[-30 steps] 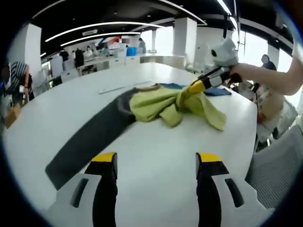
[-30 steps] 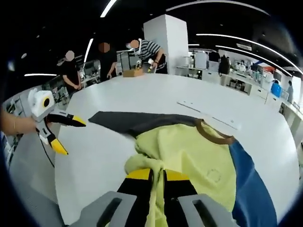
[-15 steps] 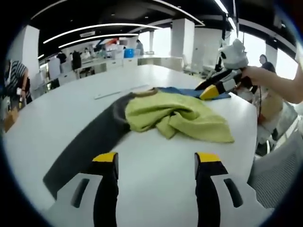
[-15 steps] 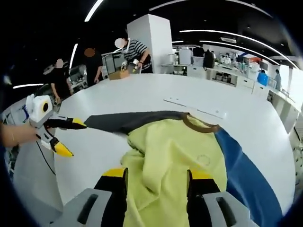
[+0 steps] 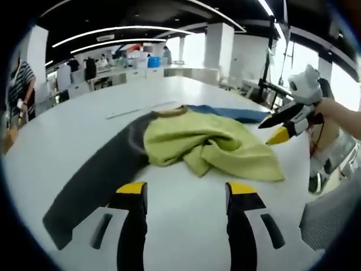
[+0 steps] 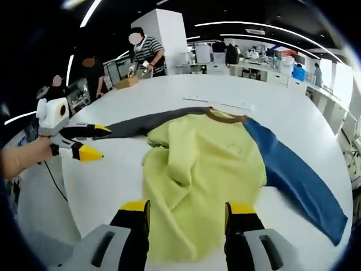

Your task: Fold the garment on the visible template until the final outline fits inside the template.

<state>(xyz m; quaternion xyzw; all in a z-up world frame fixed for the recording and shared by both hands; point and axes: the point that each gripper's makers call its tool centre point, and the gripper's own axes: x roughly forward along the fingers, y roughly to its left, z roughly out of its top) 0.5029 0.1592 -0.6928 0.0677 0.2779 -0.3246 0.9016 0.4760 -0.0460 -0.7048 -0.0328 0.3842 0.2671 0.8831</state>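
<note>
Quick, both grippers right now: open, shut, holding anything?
Left gripper: open, holding nothing, above the bare table.
Right gripper: open, holding nothing, its jaws astride the hem of the garment.

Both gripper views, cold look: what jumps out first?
The shirt on the white table: a rumpled yellow-green body in the middle, a grey sleeve stretched out to one side and a blue sleeve to the other. Next, both grippers are open and off the cloth. The left gripper hangs near the grey sleeve and the right gripper by the body's edge.
</note>
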